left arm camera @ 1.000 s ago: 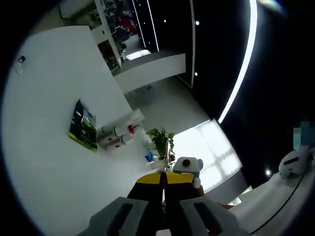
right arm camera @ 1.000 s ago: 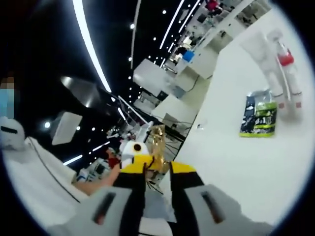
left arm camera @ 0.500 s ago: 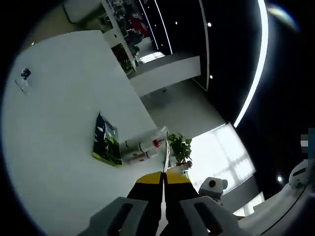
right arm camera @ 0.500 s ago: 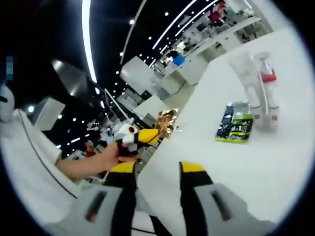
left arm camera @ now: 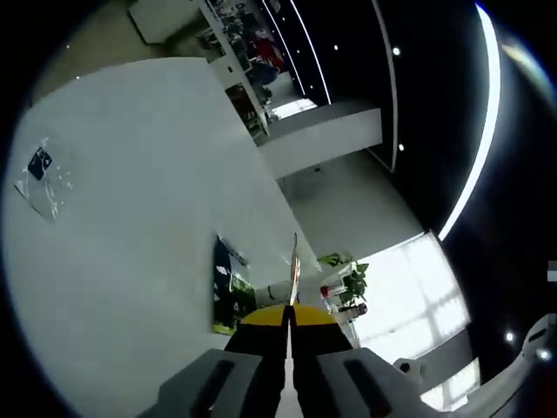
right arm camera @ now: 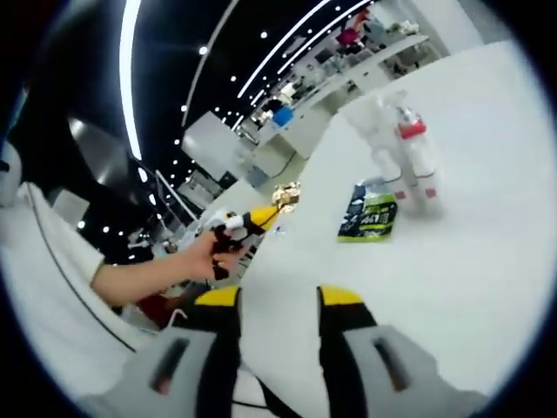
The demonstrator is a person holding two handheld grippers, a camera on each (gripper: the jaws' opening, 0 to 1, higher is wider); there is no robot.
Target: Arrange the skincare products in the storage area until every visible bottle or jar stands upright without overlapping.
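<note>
I see two clear bottles [right arm camera: 402, 155] lying side by side on the white table [right arm camera: 487, 261], a green-black sachet [right arm camera: 368, 216] just beside them. My right gripper's [right arm camera: 278, 300] jaws are spread; the left gripper's [left arm camera: 290, 315] are pressed together.

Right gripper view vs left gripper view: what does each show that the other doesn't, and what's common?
Right gripper view alone: the person's hand holding the left gripper, and the right gripper with its jaws apart. Left gripper view alone: a clear plastic packet lying far off on the table, and the left gripper's jaws closed. Shared: the white table, the dark-and-green pouch lying flat, and the white bottles beside it, one with a red collar.
</note>
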